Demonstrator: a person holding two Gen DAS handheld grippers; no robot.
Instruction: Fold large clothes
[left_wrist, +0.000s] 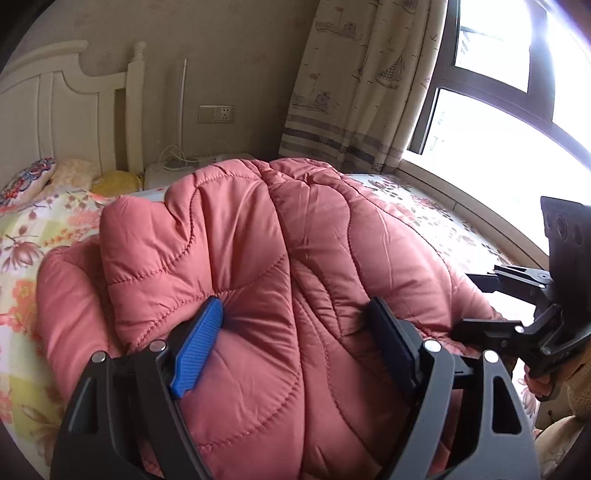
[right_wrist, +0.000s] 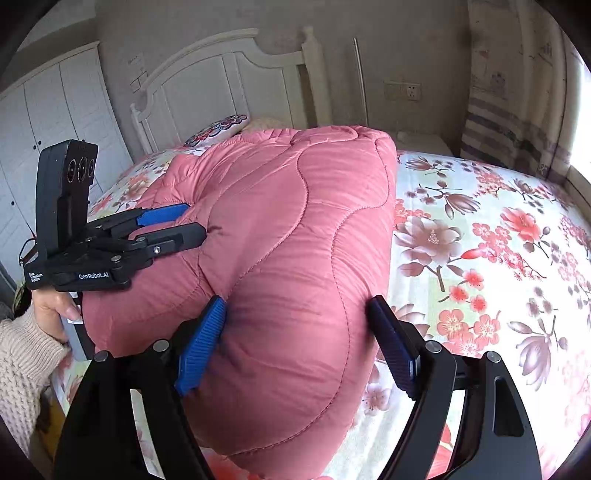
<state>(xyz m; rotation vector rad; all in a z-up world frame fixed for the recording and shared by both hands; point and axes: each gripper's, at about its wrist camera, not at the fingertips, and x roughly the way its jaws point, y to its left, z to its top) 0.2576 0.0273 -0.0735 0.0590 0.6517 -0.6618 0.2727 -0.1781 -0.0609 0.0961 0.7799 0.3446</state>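
Your left gripper (left_wrist: 295, 332) has its jaws spread wide, and the bulk of the pink quilted coat (left_wrist: 258, 258) bulges up between them. The blue pad (left_wrist: 197, 350) on the left side dents the fabric at its tip; the dark pad on the right lies against a fold. The padding fills the whole gap, and the jaws look pressed into it from both sides. From the right wrist camera the same gripper (right_wrist: 192, 221) pokes into the coat's left flank, your left hand (right_wrist: 51, 306) in a knitted cream sleeve (right_wrist: 22, 369) below it.

The coat sits bundled in a thick folded mound on the flowered bedsheet (right_wrist: 480, 240), directly ahead of both sets of jaws and spanning the space from one gripper to the other.

Your right gripper (right_wrist: 299, 339) is likewise spread wide around the near right end of the mound. Its blue pad (right_wrist: 201, 347) digs into the fabric, making a dark crease, and the opposite pad touches the coat's right edge just above the sheet. In the left wrist view this gripper (left_wrist: 476, 302) sits at the coat's right edge, its tips against the fabric.

Beyond the jaws stand a white headboard (right_wrist: 221, 81), a curtain (left_wrist: 362, 81) and a bright window (left_wrist: 498, 122).
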